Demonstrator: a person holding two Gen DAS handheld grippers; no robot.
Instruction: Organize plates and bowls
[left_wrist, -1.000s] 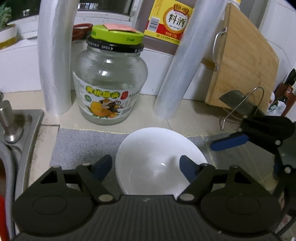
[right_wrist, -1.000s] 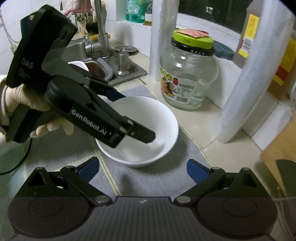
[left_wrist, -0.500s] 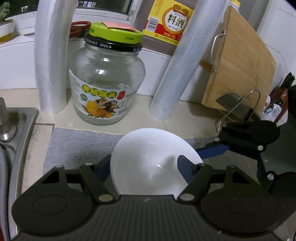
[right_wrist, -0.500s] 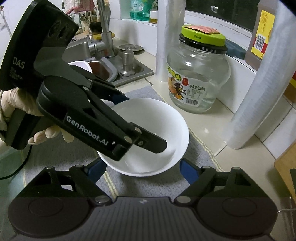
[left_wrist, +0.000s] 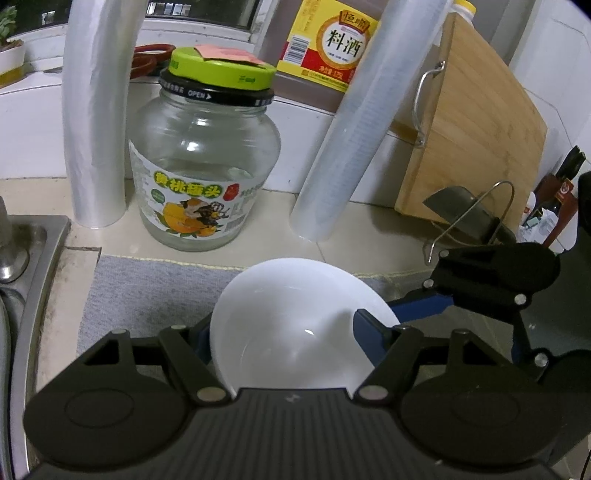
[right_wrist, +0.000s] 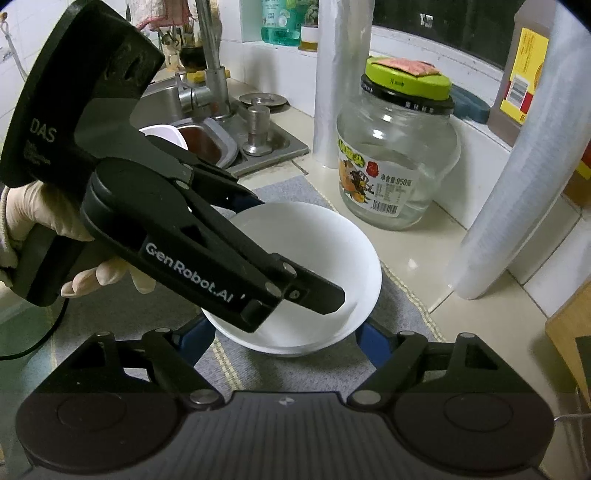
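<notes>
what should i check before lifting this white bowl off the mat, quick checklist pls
1. Left hand-held gripper across the white bowl, one finger inside, one outside the rim: ok.
2. Right hand-held gripper, jaws closing with the bowl's near edge between them; firm pad contact: cannot tell.
3. Bowl empty: ok.
4. Bowl resting on the grey mat: ok.
5. Glass jar and plastic wrap roll stand apart from the bowl: ok.
6. Place to set the bowl down: cannot tell, none in view.
</notes>
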